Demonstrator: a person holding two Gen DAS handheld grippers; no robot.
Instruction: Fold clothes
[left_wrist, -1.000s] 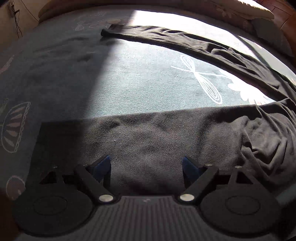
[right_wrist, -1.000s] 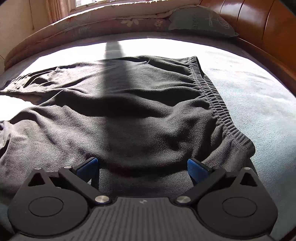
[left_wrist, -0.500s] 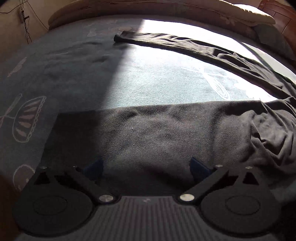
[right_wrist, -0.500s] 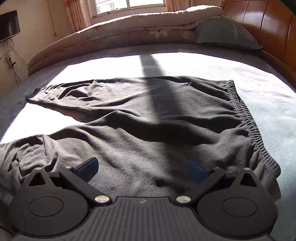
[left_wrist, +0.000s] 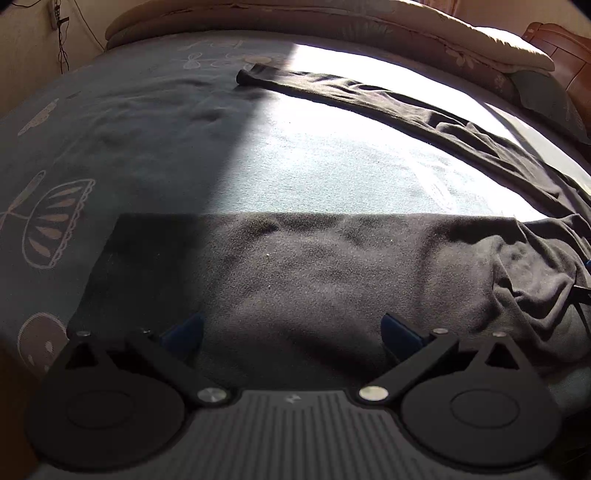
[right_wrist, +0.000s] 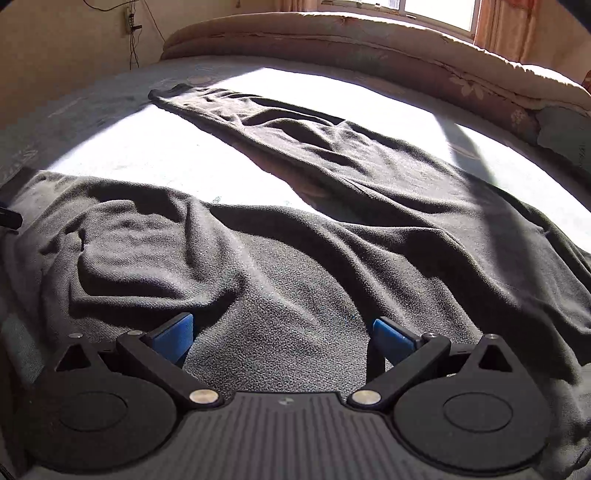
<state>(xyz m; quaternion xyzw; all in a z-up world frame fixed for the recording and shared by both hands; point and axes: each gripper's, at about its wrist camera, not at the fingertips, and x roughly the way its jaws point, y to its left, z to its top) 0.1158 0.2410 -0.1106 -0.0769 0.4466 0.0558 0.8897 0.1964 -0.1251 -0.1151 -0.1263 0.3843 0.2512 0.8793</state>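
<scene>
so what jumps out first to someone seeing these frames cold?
The dark trousers spread across the bed, legs splayed in a V: one leg lies right in front of the left hand-held gripper, the other runs off toward the far side. A hard band of sunlight cuts across the sheet between them. Both the left and the right hand-held gripper hang open over the fabric, gripping nothing.

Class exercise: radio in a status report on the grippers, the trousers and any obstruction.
Left gripper open, right gripper open, both empty. Trousers spread unfolded on bed. Nothing in the way.
</scene>
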